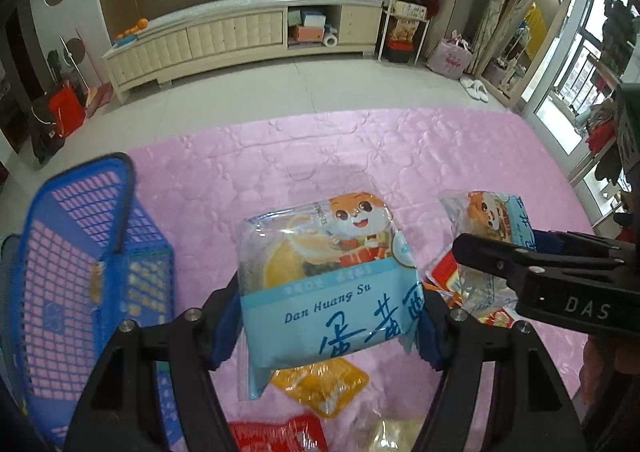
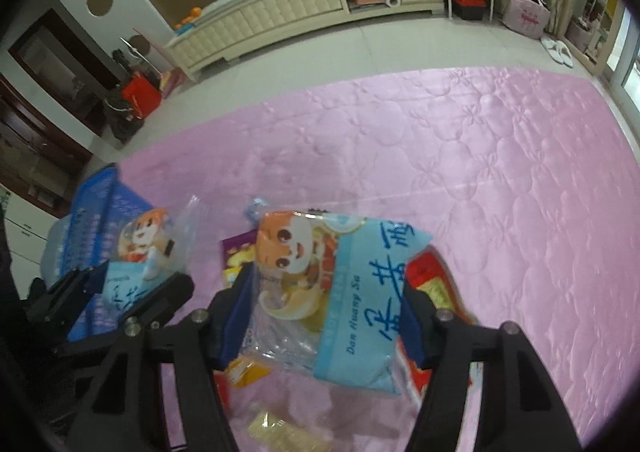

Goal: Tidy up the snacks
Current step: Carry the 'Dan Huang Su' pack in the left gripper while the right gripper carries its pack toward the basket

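**Two packets in grip, both could slip or miss the basket**

Left tool (image 1: 328,316) is clamped on a light-blue and clear plastic snack packet with a cartoon animal print (image 1: 324,280), centre of the left wrist view, pads pressing its two side edges. Right tool (image 2: 324,316) grips a second light-blue cartoon-print snack packet (image 2: 336,292), centre of the right wrist view, held tilted. Both packets look lifted clear of the pink quilted mattress cover (image 2: 480,172).

The blue plastic mesh basket (image 1: 80,252) sits at left of the left wrist view, on the mattress cover.

Risks, judged from here:
- The packets are puffy, slick film, pinched at the edges only, so the film may slide out of the pads on a fast swing.
- The right packet hangs crooked, with its clear lower half loose. It may catch the basket rim and fall outside.
- The tools are near each other, with the right tool at right of the left wrist view. They could collide if both head for the basket together.
- Loose orange wrapped snacks (image 1: 320,388) and a red wrapper (image 1: 280,432) lie underneath. A dropped packet would land on that pile.
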A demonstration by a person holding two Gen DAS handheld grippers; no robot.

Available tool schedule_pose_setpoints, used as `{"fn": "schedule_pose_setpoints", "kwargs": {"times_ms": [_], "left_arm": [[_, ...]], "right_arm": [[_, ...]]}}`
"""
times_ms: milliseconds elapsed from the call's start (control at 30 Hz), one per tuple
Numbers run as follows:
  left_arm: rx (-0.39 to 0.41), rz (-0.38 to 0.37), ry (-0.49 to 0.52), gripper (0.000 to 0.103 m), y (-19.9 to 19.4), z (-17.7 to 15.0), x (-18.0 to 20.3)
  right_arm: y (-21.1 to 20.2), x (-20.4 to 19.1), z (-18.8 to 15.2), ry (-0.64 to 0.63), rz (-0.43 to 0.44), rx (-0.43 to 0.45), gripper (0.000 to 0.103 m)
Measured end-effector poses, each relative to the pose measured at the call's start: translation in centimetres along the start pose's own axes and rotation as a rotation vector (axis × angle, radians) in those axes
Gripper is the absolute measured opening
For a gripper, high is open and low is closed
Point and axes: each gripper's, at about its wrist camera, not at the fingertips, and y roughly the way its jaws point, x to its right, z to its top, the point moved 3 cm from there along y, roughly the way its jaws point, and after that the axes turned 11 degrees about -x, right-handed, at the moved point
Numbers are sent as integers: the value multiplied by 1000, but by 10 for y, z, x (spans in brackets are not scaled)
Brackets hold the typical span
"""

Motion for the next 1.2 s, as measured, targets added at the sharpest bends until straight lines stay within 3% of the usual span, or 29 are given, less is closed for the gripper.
{"fn": "schedule_pose_setpoints", "kwargs": {"times_ms": [567,1200], "left_arm": [[134,27,-4,68,-119,-49,-45],[185,66,-32,68,-173,-91,-146]], "right_arm": [[-83,-87,-34,-96,56,118,68],[-64,-208,-36,-234,77,102,68]]}}
